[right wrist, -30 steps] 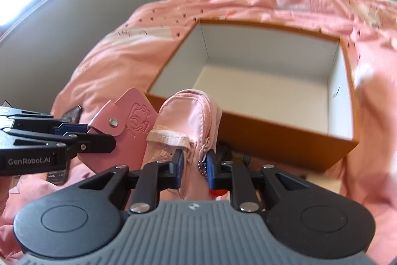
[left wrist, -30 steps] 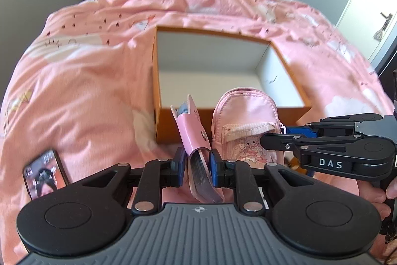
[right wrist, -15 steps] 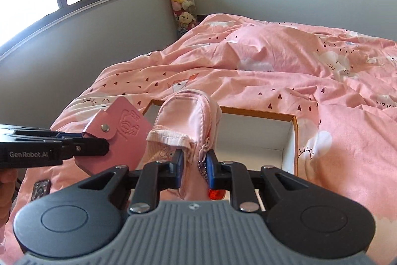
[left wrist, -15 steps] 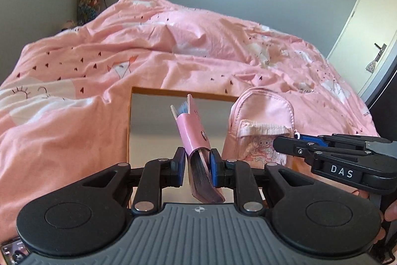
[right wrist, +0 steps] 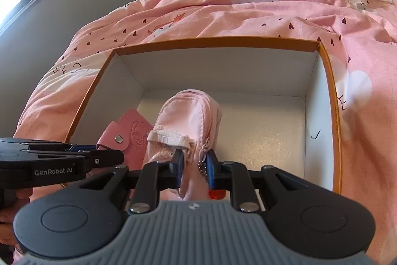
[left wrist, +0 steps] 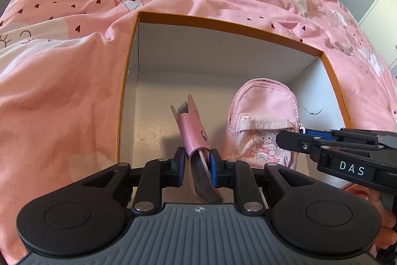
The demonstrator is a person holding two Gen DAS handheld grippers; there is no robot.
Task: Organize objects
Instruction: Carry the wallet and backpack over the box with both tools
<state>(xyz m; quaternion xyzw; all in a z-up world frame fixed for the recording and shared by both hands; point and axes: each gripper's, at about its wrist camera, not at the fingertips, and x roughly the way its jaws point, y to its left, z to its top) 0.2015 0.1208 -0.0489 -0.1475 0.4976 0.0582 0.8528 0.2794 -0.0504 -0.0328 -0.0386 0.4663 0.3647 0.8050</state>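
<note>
Pink card wallet (left wrist: 192, 126) clenched by left gripper (left wrist: 197, 165), mini backpack (right wrist: 188, 121) by right gripper (right wrist: 193, 167) — lower both flat inside the orange box (right wrist: 218, 42), apart, before releasing.

Left tool (left wrist: 197, 163): pitched steeply down, jaws narrow, blue pads (left wrist: 214, 164) pressed on both faces of a pink card wallet (left wrist: 192, 126) that stands upright between them. From the right wrist view it enters from the left edge, lying roughly level across the picture, with a hand (right wrist: 11, 212) gripping its handle at the lower left.

Right tool (right wrist: 193, 167): also angled downward, jaws narrow, pads clamped on the lower part of a small pink backpack (right wrist: 188, 116). From the left wrist view it reaches in from the right edge, fingers (left wrist: 295, 140) side-on; part of a hand (left wrist: 372, 195) shows beneath it. The two tools sit side by side, close, not touching.
</note>
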